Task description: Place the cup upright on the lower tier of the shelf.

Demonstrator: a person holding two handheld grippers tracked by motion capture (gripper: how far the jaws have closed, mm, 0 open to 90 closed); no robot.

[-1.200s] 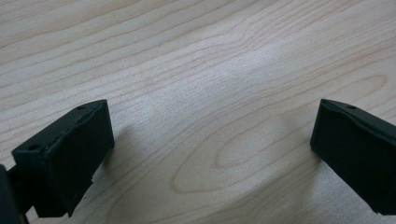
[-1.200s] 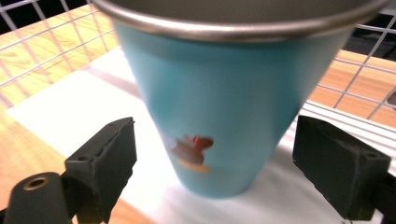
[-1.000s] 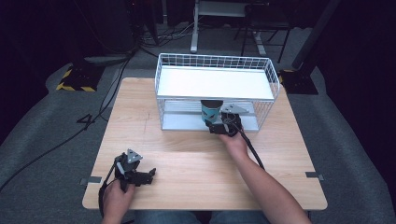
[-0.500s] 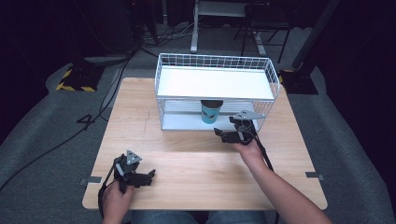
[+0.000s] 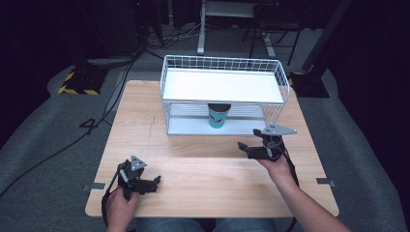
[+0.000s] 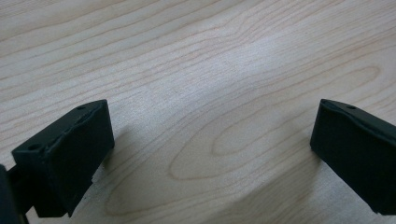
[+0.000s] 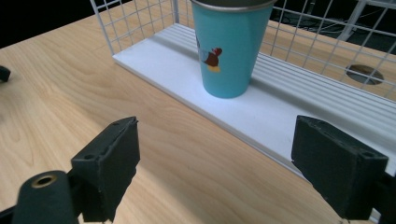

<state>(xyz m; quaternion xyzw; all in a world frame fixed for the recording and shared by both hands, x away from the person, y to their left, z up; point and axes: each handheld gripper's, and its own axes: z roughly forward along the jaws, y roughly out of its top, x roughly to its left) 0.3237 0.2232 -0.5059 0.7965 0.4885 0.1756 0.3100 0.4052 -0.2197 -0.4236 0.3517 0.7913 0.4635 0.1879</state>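
A teal cup (image 5: 218, 116) with a small printed figure stands upright on the lower shelf of a white wire rack (image 5: 222, 63). In the right gripper view the cup (image 7: 231, 46) stands just beyond the shelf's front edge. My right gripper (image 5: 245, 148) rests on the table in front of the rack, right of the cup and apart from it. Its jaws are open in its own view (image 7: 233, 168) with nothing between them. My left gripper (image 5: 153, 183) sits near the table's front left, open (image 6: 210, 154) over bare wood.
The wooden table (image 5: 193, 159) carries the rack at its back centre. The rack's upper shelf (image 5: 222, 86) is a white board with a wire rim. Cables and stands lie on the dark floor beyond the table.
My right gripper has let go of the cup and drawn back from the rack toward the person and to the right. The cup stays on the lower shelf. The left gripper has not moved.
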